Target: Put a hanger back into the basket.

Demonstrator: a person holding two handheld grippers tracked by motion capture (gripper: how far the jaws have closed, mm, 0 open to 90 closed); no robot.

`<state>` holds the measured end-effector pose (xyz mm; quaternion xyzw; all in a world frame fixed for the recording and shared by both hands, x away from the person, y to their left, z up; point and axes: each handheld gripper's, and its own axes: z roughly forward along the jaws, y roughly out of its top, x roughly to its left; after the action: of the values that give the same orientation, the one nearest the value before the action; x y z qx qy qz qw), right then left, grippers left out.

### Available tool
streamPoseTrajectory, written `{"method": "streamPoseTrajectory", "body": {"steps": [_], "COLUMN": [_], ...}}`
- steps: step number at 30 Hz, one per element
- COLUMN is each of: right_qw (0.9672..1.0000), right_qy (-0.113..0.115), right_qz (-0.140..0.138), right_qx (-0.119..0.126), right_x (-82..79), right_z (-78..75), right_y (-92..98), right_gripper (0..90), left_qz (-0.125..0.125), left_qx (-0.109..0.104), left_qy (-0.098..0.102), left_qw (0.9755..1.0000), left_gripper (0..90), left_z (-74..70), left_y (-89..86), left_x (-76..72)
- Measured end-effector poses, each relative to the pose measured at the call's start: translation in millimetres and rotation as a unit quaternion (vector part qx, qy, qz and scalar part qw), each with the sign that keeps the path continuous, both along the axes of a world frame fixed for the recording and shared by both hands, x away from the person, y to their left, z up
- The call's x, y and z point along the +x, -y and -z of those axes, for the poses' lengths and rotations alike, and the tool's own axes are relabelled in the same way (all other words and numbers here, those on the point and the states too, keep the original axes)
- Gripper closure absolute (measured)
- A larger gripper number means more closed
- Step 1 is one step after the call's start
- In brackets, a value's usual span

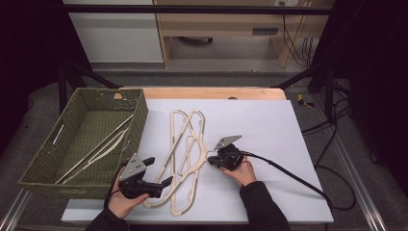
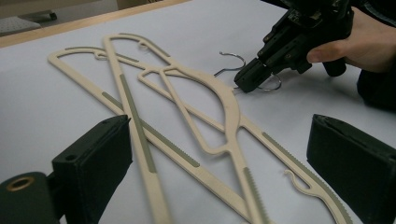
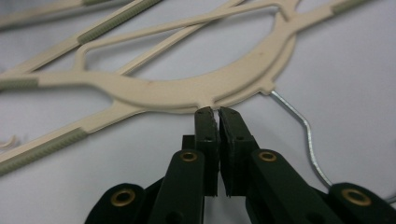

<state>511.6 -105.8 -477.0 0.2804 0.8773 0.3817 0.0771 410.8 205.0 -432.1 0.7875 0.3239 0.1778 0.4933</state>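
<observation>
Step in hand: pickup. The right gripper (image 3: 218, 112) is clamped on the metal hook stem of the upper cream plastic hanger (image 1: 190, 149) at table centre. The left gripper (image 1: 159, 173) hangs open, near left. Next: lift toward the green woven basket (image 1: 139, 120), probably.

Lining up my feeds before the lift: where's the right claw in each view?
High view: right claw at mid-table, against the hangers' right edge.
Left gripper view: the claw upper right, tips on a wire hook.
Right gripper view: the claw bottom centre, shut.
Shared landmark: the cream hanger's curved neck.
</observation>
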Motion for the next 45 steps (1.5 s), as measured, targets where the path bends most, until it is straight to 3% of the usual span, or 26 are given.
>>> {"method": "streamPoseTrajectory", "body": {"steps": [2, 8, 17, 25, 28, 37, 42, 45], "right_qw": [1.0, 0.9997, 0.9998, 0.9999, 0.9999, 0.9999, 0.9999, 0.9999], "right_qy": [-0.003, 0.02, 0.019, -0.002, 0.004, 0.005, 0.006, 0.015], "right_qz": [0.005, 0.011, 0.006, 0.006, 0.009, 0.009, 0.011, 0.005], "right_qx": [-0.001, -0.004, 0.006, 0.01, 0.01, 0.01, 0.004, 0.002], "right_x": [-3.8, -9.6, -8.5, -13.6, -16.0, -25.9, -30.3, -32.1], "right_z": [0.1, 3.5, 5.2, -8.8, -16.1, -40.7, -50.6, -53.6], "right_y": [-1.1, -3.7, -1.2, 1.9, 3.4, 5.2, 5.4, 2.8], "right_gripper": [88.6, 81.7, 89.0, 89.3, 89.3, 89.3, 89.4, 89.4], "left_qz": [0.0, 0.003, 0.01, 0.025, 0.031, 0.052, 0.065, 0.069], "left_qx": [0.0, 0.003, 0.009, 0.029, 0.042, 0.086, 0.116, 0.143], "left_qy": [-0.001, -0.004, -0.008, -0.02, -0.024, -0.032, -0.033, -0.025], "left_qw": [1.0, 1.0, 0.9999, 0.9991, 0.9983, 0.9944, 0.9906, 0.9869], "left_gripper": [7.0, 7.1, 7.6, 9.1, 10.3, 20.3, 32.5, 40.2], "left_z": [0.5, 2.4, 3.9, 5.5, 6.7, 13.3, 18.4, 21.1], "left_y": [0.2, 2.3, 7.0, 23.2, 31.1, 62.6, 81.7, 95.8], "left_x": [0.2, 0.8, 3.4, 12.5, 16.2, 30.9, 38.0, 39.1]}}
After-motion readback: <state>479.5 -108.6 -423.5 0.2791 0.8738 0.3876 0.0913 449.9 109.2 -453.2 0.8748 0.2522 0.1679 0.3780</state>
